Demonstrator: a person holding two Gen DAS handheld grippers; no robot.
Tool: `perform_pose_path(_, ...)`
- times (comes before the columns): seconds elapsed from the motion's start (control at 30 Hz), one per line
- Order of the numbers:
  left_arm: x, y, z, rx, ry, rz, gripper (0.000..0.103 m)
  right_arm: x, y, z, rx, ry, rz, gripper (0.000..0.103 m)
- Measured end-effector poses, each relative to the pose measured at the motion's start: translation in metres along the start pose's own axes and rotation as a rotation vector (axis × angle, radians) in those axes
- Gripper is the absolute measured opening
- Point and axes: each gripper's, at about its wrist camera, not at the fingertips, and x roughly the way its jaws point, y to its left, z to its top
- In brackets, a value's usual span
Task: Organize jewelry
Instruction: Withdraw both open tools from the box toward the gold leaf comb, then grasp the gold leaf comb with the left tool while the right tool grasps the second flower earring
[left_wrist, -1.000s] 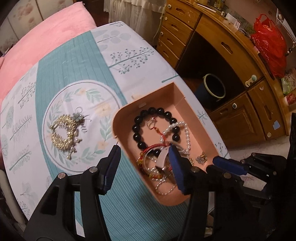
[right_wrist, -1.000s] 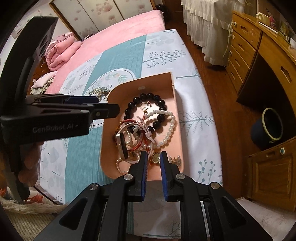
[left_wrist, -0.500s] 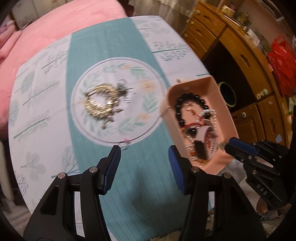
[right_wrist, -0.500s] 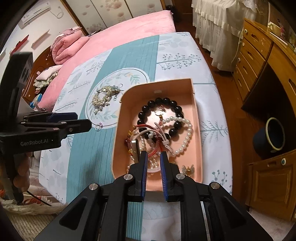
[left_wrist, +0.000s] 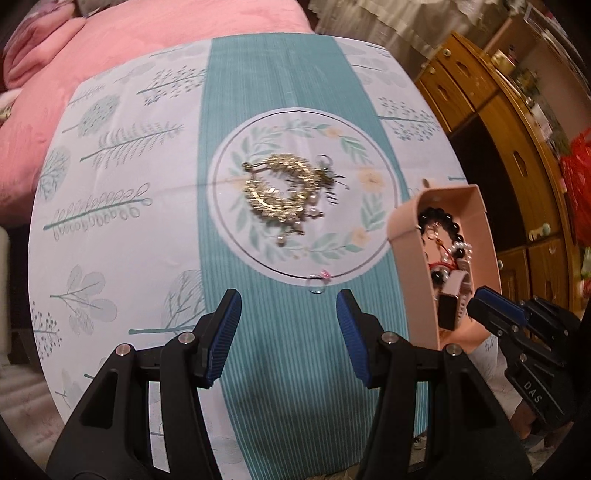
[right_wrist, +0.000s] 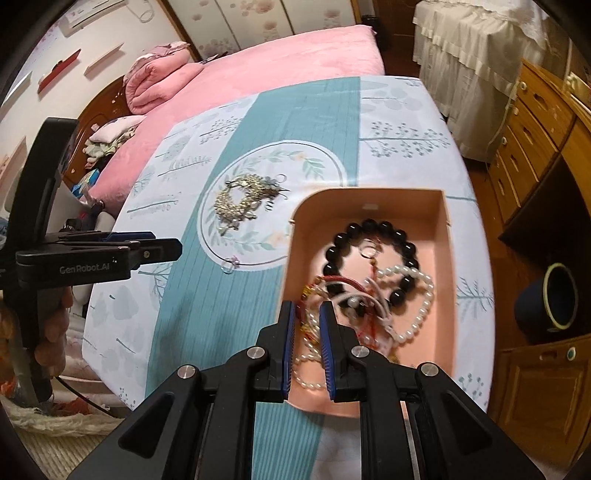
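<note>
Left gripper (left_wrist: 288, 328): jaws spread wide with nothing between them, hovering over the teal stripe near the front edge of the counter (left_wrist: 122, 229). In the right wrist view it (right_wrist: 162, 242) shows side-on at the left edge, with the person's hand (right_wrist: 51, 321) around its handle.

Ring (left_wrist: 317, 282): a small clear ring with a pink bit, lying on the cloth just ahead of the left jaws, on the rim of the printed circle. It is also seen from the right wrist (right_wrist: 229, 266).

Right gripper (right_wrist: 306, 332): jaws nearly pressed together with a narrow gap, empty, poised over the near end of the pink box (right_wrist: 448, 295). From the left wrist its blue tip (left_wrist: 495, 304) sits beside the box (left_wrist: 402, 236).

Gold necklace (left_wrist: 280, 194): heaped in the middle of the printed circle, at the centre of the counter, well apart from both grippers; pearl drops trail from its near side. Right wrist view shows it (right_wrist: 240, 199) left of the box.

Pink box contents: a black bead bracelet (right_wrist: 369, 254) toward the far wall, a pearl strand (right_wrist: 417, 299) on the right side, red cord and white pieces tangled in the middle. A watch (left_wrist: 452, 306) with a dark face leans at the near end.

Counter cloth: pale with tree prints, one teal band running front to back.

Surroundings: a pink bed (right_wrist: 280, 59) beyond the far edge, wooden drawers (right_wrist: 528, 140) to the right.
</note>
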Motion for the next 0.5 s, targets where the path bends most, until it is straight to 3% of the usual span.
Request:
perform_pose_path(0.23, 0.014, 0.03, 0.02, -0.122, 0.009, -0.04, 0.051, 0.012, 0.016, 0.026, -0.012, 0.005, 0.038, 0.014)
perform_pose_path(0.5, 0.047, 0.053, 0.062, -0.26, 0.052, -0.069, 0.05, 0.037, 0.029, 0.079, -0.029, -0.004, 0.057, 0.014)
